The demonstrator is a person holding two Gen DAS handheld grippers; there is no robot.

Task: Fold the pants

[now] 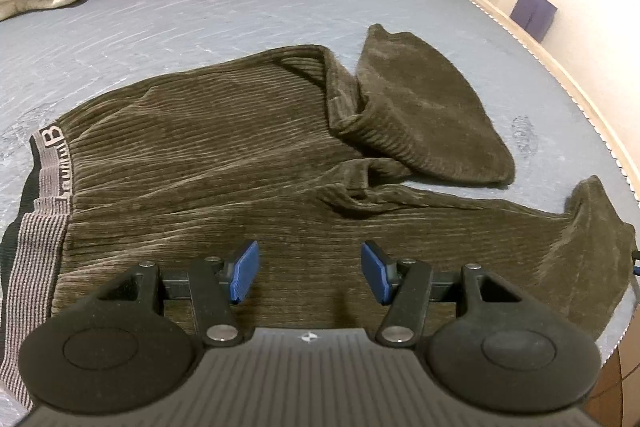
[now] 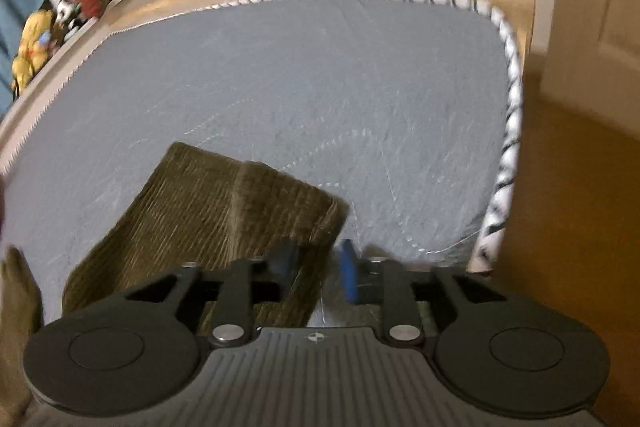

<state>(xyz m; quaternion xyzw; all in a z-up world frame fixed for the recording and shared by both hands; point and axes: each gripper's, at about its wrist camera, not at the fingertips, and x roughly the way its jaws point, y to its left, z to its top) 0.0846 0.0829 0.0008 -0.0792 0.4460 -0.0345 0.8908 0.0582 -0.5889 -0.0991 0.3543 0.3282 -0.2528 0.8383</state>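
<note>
Both tongs are unloaded at this moment, and taken from left to right the scene runs along the length of the pants point(image 1: 224, 155). At the far left of the left wrist view lies the grey striped waistband point(image 1: 40, 211), lettered and folded flat on the blue-grey mattress point(image 1: 200, 19). From it the ribbed olive cloth stretches rightward, so the garment's long axis runs across the view, not away from it. Low in the middle, the left gripper point(image 1: 310, 277) hovers over the thigh part of the nearer leg, its blue pads point(image 1: 244, 275) spread apart with bare cloth showing between them and nothing pinched. Further right, the farther leg point(image 1: 424, 123) is doubled back on itself into a rounded flap, while the nearer leg runs on to its cuff point(image 1: 592, 223) close to the mattress edge. In the right wrist view, blurred by motion, the right gripper point(image 2: 316, 273) sits at that leg end point(image 2: 224, 211): the hem corner lies between and just ahead of its parted pads, which do not seem to press it, so I judge it released. The right hand is therefore the nearer to the cuff, the left to the waist end. Folding lengthwise likely needs the cuff end carried leftward toward the waistband.
</note>
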